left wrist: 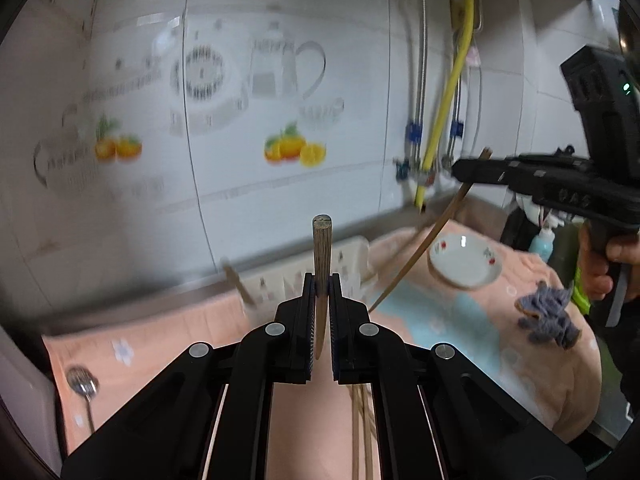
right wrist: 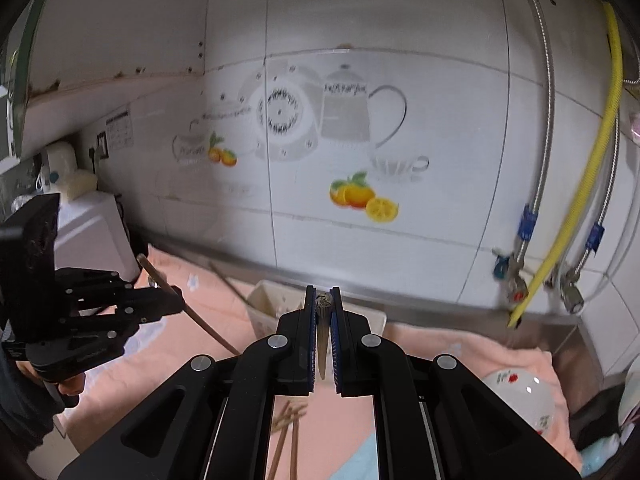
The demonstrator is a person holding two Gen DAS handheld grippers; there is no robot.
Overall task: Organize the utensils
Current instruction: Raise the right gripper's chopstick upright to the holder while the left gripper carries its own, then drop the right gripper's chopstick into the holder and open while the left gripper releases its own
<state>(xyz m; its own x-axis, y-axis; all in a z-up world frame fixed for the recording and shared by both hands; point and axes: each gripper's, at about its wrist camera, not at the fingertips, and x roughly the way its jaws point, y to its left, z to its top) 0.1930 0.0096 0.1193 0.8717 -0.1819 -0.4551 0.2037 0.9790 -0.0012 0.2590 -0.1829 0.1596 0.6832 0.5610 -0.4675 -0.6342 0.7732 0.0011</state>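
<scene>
While each gripper is clamped on a single wooden chopstick, both sticks are held up off the cloth. The left gripper (left wrist: 322,280) has its jaws pressed together on a chopstick (left wrist: 321,252) whose long axis runs along the fingers, blunt end pointing forward past the tips and thin end back between the pads. The right gripper (right wrist: 323,294) holds its own chopstick (right wrist: 323,312) the same way, blunt end just level with the fingertips. From the left camera, that right-held stick crosses the other gripper's jaws on a slant, its lower end dropping toward the cloth.

Behind and below the jaws, more loose chopsticks (right wrist: 286,432) lie on the pink cloth (left wrist: 180,332); the fingers cut them off, so their number is unclear. Just ahead of both sets of jaws stands a white holder (right wrist: 266,304), blurred and partly hidden behind the fingertips, with one stick leaning from it.

Off to the left of the left jaws lies a metal spoon (left wrist: 83,384). To the right of them sit a white saucer with red flowers (left wrist: 466,264) and a grey knitted scrap (left wrist: 546,312). Beyond everything rises the tiled wall (right wrist: 360,20), with a yellow hose (right wrist: 600,152) on its right.
</scene>
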